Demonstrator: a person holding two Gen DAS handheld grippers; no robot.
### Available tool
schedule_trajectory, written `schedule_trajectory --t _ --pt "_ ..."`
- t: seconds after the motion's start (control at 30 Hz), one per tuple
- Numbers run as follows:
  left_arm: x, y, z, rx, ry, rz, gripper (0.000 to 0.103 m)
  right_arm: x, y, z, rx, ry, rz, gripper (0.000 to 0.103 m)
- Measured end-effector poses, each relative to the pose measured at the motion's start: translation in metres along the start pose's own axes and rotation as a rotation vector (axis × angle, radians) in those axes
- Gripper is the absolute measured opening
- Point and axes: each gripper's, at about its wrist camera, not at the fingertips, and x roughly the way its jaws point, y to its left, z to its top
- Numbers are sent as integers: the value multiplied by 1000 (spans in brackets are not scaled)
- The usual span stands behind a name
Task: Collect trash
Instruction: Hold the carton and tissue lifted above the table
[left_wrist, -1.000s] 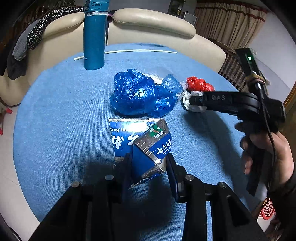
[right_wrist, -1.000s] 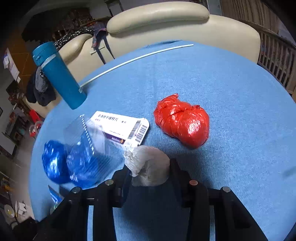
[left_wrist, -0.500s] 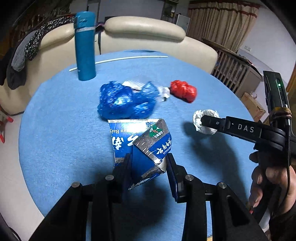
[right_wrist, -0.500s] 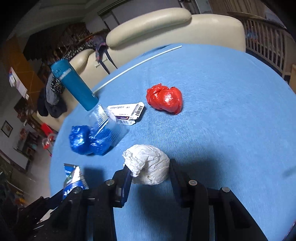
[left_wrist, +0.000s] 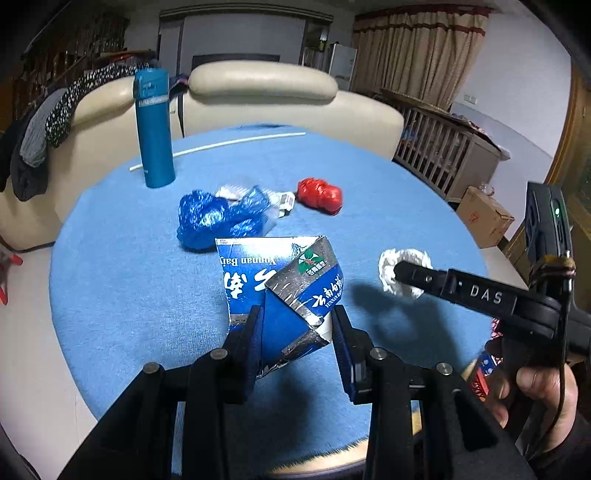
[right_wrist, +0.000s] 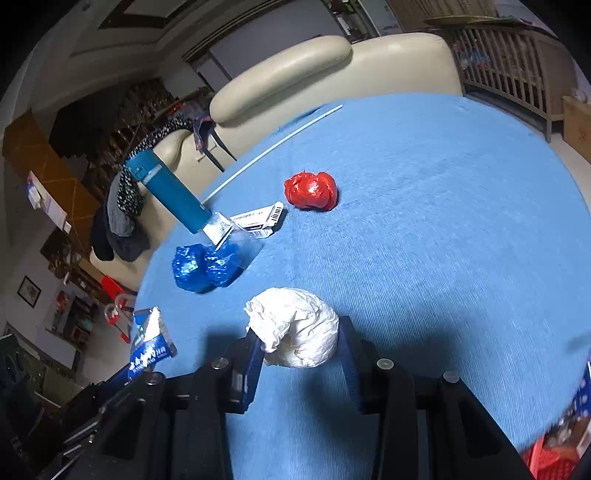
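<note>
Both claws loaded above the blue table (right_wrist: 461, 221).
Left gripper (left_wrist: 297, 332) pinches the flattened carton (left_wrist: 284, 288); right gripper (right_wrist: 301, 354) clamps the tissue wad (right_wrist: 295, 332); open cloth toward three o'clock, table edge seemingly close.

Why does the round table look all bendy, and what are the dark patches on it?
Both wrist views are fisheye, so the blue table curves and corners go black. Dark patches are shadows: right wrist view under the paper wad; left wrist view beside the flattened carton.
</note>
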Motion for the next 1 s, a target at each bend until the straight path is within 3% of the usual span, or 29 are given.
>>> schedule_trajectory --t 0.37,0.73,1.0 --pt "-68 -9 -2 23 -137 18 38 -76 -12 -17 83 -137 43 41" --pt "-48 -5 -13 12 -89 29 38 -63 -40 -41 136 -78 -2 41" --pt "-49 -4 -13 9 -93 28 38 -71 -41 -41 126 -101 0 41"
